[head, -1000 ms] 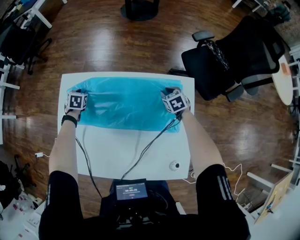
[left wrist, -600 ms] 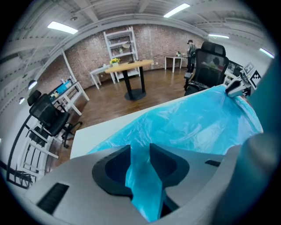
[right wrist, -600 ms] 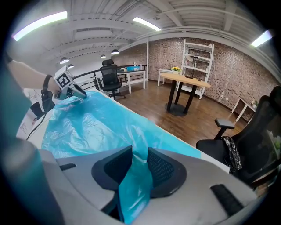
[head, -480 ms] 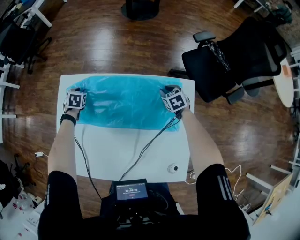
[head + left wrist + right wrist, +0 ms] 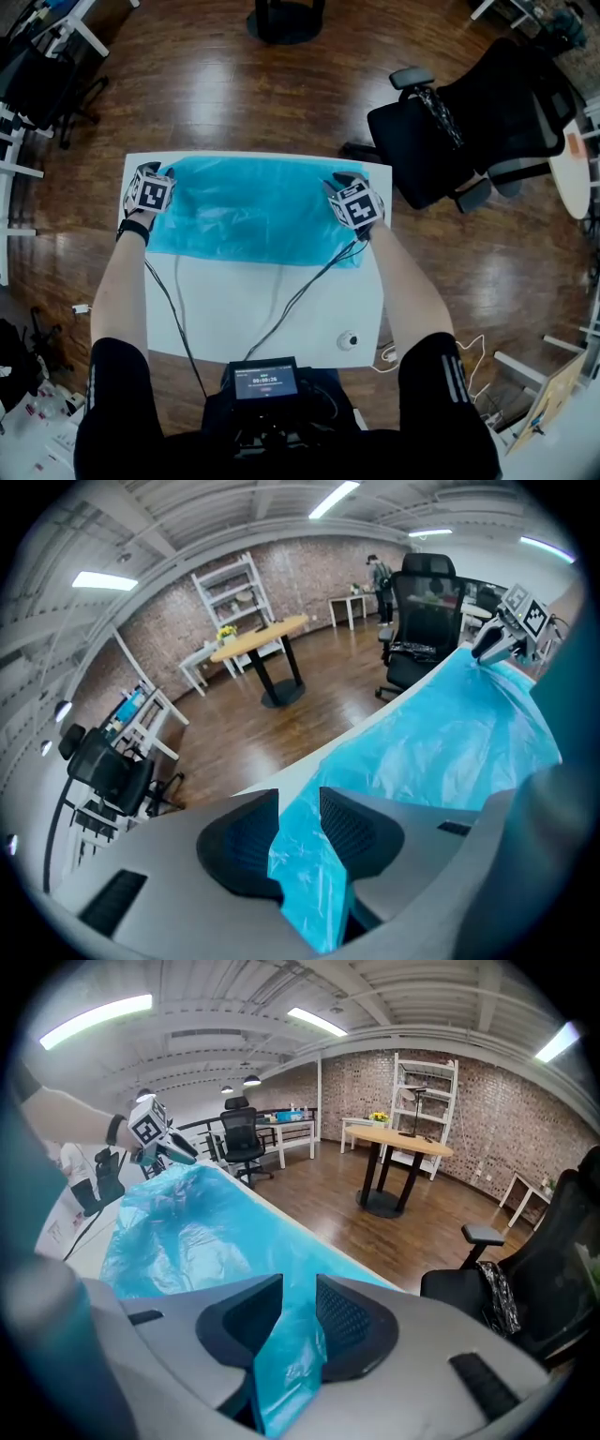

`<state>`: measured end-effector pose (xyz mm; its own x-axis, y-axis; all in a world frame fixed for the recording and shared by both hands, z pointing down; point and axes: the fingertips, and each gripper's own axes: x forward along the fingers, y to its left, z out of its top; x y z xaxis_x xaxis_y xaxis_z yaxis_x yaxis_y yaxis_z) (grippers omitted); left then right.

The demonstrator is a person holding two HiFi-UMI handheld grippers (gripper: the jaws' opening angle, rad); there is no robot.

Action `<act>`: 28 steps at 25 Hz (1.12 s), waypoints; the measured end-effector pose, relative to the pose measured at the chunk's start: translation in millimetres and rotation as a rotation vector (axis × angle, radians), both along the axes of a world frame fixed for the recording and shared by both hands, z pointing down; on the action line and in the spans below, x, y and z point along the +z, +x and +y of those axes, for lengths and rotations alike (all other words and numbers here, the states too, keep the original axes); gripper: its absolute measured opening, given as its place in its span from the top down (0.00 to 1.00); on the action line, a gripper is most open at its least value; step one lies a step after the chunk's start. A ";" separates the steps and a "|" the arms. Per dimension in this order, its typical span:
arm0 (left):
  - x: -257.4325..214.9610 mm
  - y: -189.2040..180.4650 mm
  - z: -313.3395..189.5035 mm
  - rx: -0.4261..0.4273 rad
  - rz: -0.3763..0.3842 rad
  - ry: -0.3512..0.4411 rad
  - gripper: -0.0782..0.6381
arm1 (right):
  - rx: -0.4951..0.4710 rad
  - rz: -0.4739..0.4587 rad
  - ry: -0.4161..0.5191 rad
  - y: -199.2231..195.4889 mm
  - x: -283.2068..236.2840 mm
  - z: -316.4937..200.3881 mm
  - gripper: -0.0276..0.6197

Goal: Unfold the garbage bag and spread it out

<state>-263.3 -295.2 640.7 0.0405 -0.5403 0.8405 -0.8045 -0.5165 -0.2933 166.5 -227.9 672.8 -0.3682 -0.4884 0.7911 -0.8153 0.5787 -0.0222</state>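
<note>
Since the garbage bag [image 5: 253, 211] on the tabletop [image 5: 262, 300] is thin, soft and slippery, hold its ends: your left gripper [image 5: 300, 803] fingers pinch one, your right gripper [image 5: 299, 1286] fingers, just closing tighter, pinch the other.

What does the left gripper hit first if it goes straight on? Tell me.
The garbage bag pinched in the left gripper, then probably the white table edge beneath; depth is unclear.

The garbage bag [image 5: 253, 211] covers the table's [image 5: 225, 309] far half; the near half lies open, crossed by cables [image 5: 302, 292]. An office chair [image 5: 469, 122] stands off the far right corner.
</note>
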 end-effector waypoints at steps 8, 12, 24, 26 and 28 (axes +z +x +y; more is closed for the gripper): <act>39.6 11.3 0.7 0.126 -0.122 -0.126 0.69 | -0.020 0.007 0.025 -4.5 -13.4 -11.2 0.74; 53.2 18.3 -1.1 0.148 -0.088 -0.138 0.76 | -0.023 0.001 0.011 -3.2 -8.6 -8.8 0.74; 46.1 15.7 -1.4 0.242 -0.138 -0.117 0.65 | -0.029 -0.003 0.000 -1.1 0.1 -4.4 0.74; 48.2 15.5 0.9 0.254 -0.136 -0.153 0.60 | -0.027 -0.003 -0.002 -0.7 1.6 -3.5 0.74; 50.7 15.9 3.3 0.258 -0.135 -0.175 0.60 | -0.025 -0.003 -0.013 -0.6 3.4 -1.0 0.74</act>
<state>-247.5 -291.9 691.4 0.0388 -0.3734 0.9268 -0.6005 -0.7501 -0.2771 165.9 -228.9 676.2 -0.3825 -0.4688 0.7962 -0.8004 0.5985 -0.0321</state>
